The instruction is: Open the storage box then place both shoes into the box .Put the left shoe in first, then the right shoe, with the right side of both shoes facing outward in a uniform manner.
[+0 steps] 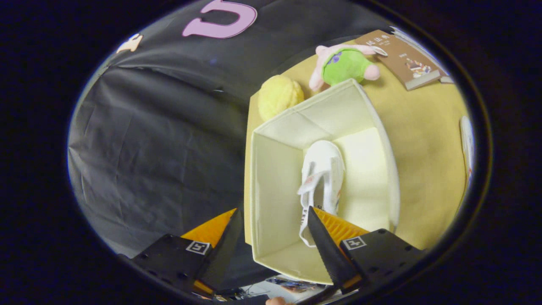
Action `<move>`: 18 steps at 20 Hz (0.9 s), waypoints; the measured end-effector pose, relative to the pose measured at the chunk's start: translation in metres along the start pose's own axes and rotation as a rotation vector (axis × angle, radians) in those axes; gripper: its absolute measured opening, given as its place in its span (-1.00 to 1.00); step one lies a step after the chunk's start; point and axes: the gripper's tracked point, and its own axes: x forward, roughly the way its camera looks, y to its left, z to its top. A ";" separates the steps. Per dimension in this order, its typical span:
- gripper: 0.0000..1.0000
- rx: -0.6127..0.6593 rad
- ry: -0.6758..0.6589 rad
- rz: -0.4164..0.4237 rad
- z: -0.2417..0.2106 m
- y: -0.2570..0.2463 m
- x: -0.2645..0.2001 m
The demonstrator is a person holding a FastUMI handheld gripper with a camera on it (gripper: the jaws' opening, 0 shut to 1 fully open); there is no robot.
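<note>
Colours from my view: storage box cream inside, plain. Shoe in it white, small reddish marks on strap and side. Table yellow. Plush toy pink with green body. Round soft thing pale yellow. Book brown cover.

- Bright light falls into the open box; its floor beside the shoe glares near white.
- The cloth wall left of the box is dim.
- Fisheye bending curves the box's walls.
- The book beyond the box looks soft.
</note>
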 end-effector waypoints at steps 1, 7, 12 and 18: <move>0.95 -0.040 -0.006 0.002 0.001 -0.006 -0.013; 0.95 -0.257 -0.103 -0.098 0.008 -0.078 -0.095; 0.95 -0.349 -0.190 -0.276 0.021 -0.163 -0.150; 0.94 -0.413 -0.206 -0.511 0.023 -0.275 -0.184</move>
